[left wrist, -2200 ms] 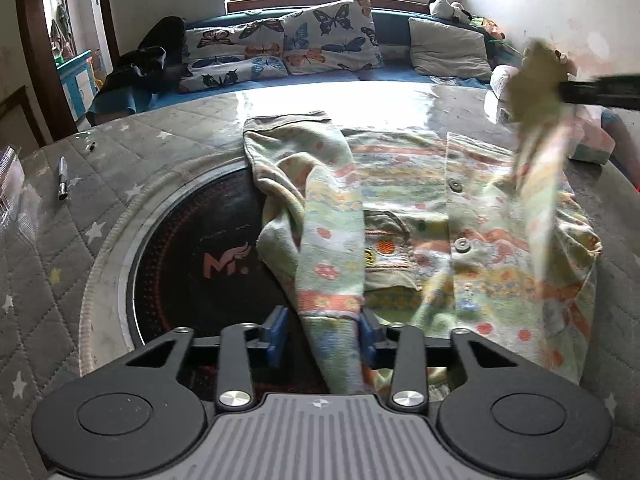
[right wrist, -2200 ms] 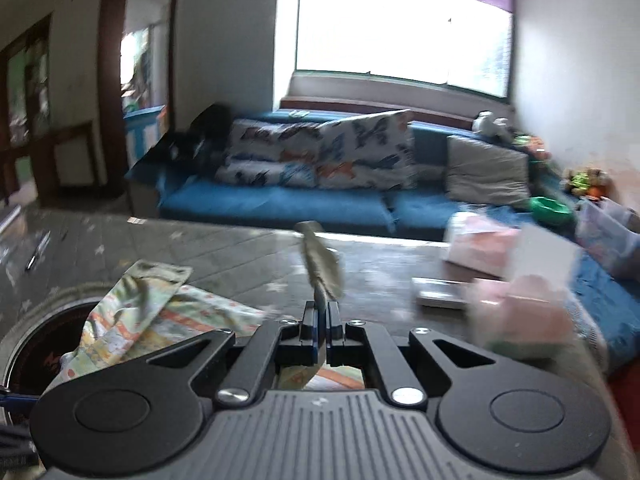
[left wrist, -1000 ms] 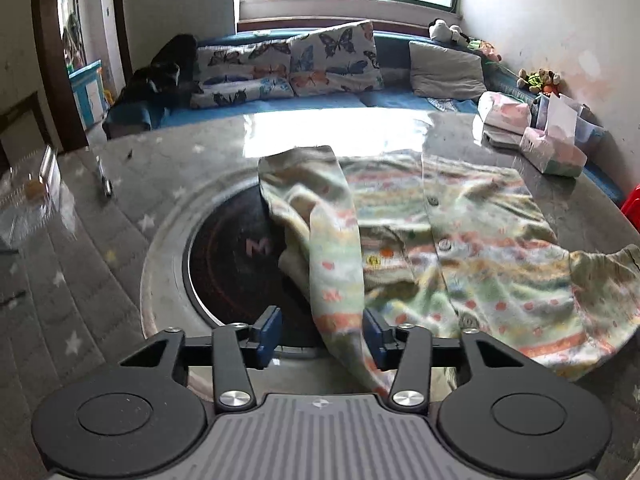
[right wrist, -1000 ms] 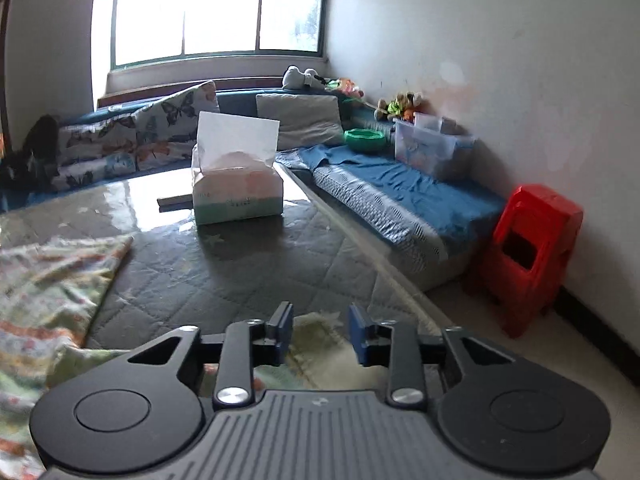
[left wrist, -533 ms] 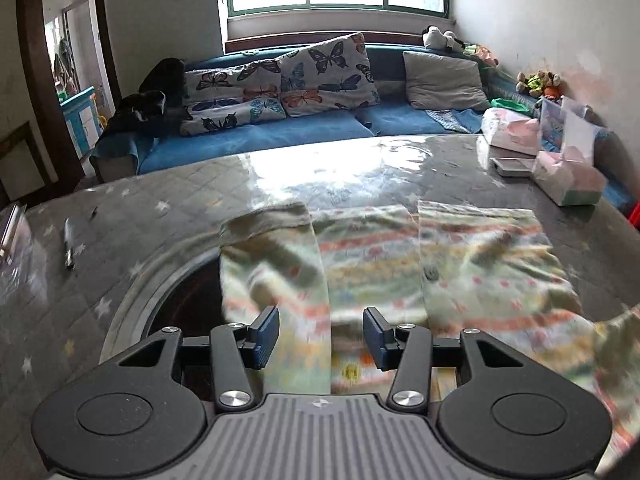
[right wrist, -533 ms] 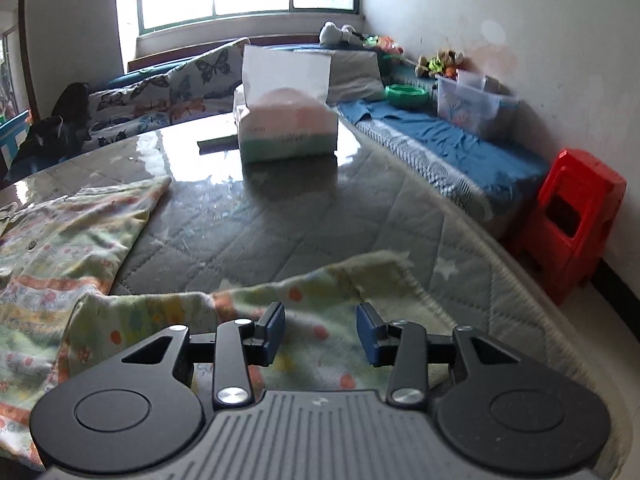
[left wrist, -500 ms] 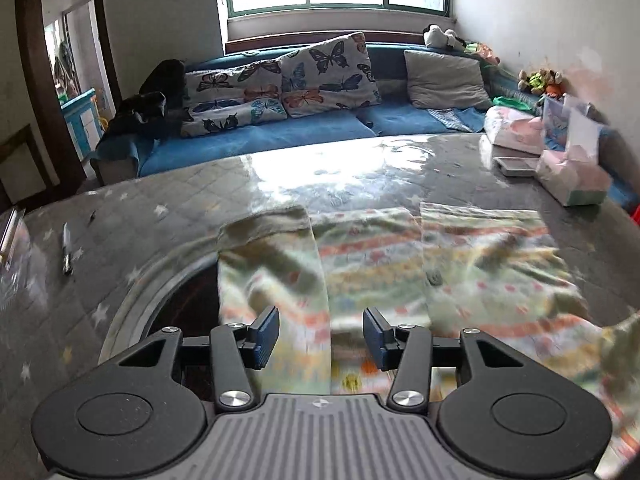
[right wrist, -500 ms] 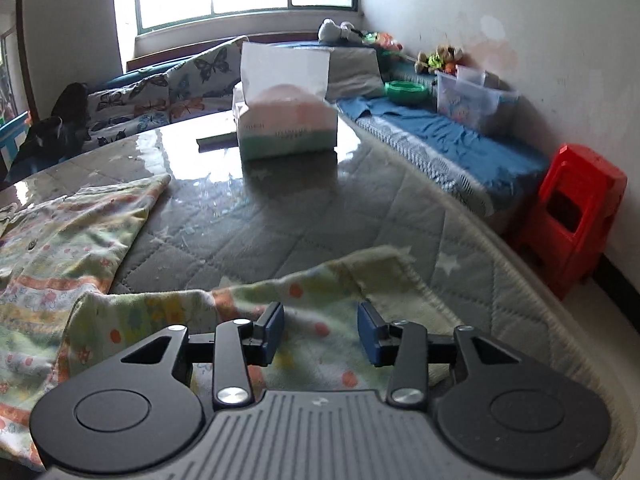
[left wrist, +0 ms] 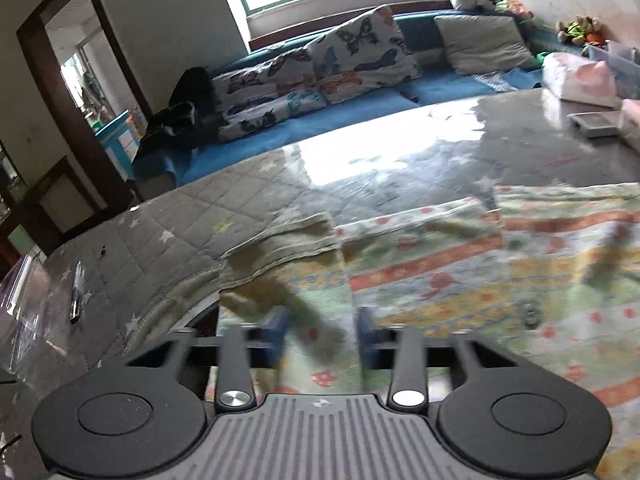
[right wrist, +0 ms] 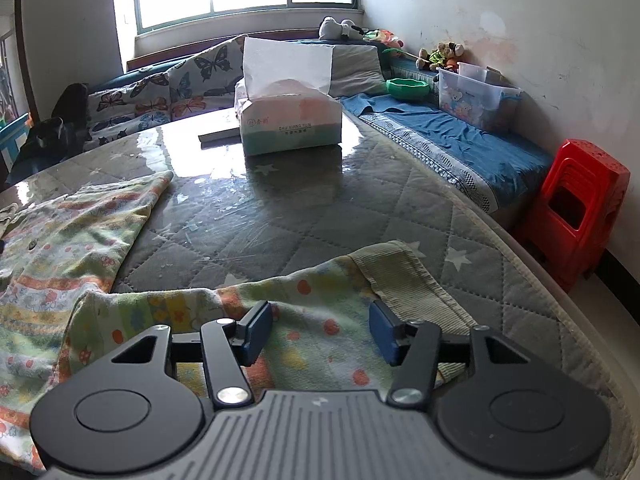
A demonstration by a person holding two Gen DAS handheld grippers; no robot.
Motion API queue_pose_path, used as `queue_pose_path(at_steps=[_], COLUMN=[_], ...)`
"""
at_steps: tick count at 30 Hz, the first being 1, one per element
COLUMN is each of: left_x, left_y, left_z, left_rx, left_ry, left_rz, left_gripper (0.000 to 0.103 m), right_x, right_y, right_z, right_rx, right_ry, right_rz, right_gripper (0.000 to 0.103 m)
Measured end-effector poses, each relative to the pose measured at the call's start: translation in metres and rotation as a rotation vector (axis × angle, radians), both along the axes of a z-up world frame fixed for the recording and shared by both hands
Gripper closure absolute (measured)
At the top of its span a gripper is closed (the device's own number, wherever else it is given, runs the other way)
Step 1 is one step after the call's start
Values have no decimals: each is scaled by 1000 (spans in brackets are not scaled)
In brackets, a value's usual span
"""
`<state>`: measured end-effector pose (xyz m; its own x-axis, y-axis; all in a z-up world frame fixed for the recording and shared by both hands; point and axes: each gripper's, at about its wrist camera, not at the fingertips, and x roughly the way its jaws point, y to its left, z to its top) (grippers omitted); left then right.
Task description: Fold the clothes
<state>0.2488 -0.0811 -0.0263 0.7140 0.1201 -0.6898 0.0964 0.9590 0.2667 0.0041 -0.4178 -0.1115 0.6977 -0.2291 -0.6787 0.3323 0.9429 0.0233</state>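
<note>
The patterned shirt (left wrist: 460, 264) lies spread on the quilted table (right wrist: 312, 216). The left gripper (left wrist: 320, 334) is closing over its folded sleeve (left wrist: 288, 256); motion blur hides whether the pads yet press it. The right gripper (right wrist: 320, 330) is opening above the other sleeve (right wrist: 328, 292), untouched; its near end is hidden.

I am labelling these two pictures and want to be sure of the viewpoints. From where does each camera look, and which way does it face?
Left wrist: sits on the left gripper, looks forward and down at the patterned shirt and its folded sleeve; the closing blue fingers show, with cloth between them.
Right wrist: sits on the right gripper, faces the other sleeve, the tissue box and red stool; its jaws are opening over the cloth.
Shared: the shirt, the quilted table, the butterfly cushions.
</note>
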Motion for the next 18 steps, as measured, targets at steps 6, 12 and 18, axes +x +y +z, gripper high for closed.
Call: queue_pose_path(at_steps=[6,12,18], left_x=[-12,-41,-87], left_y=[48,112,179], left_z=[20,53,62], left_rx=[-113,-197,-242], left_ry=[-39,-121,-163], left_rz=[66,194,349], left_gripper=[98,99,100], right_x=[0,-1,-1], right_y=[1,0,-1], right_z=[0,0,0], right_rx=[-1,0,4], right_ry=[-3,-7,-12], right_rz=[-1,3,8], right_gripper=[45,45,44])
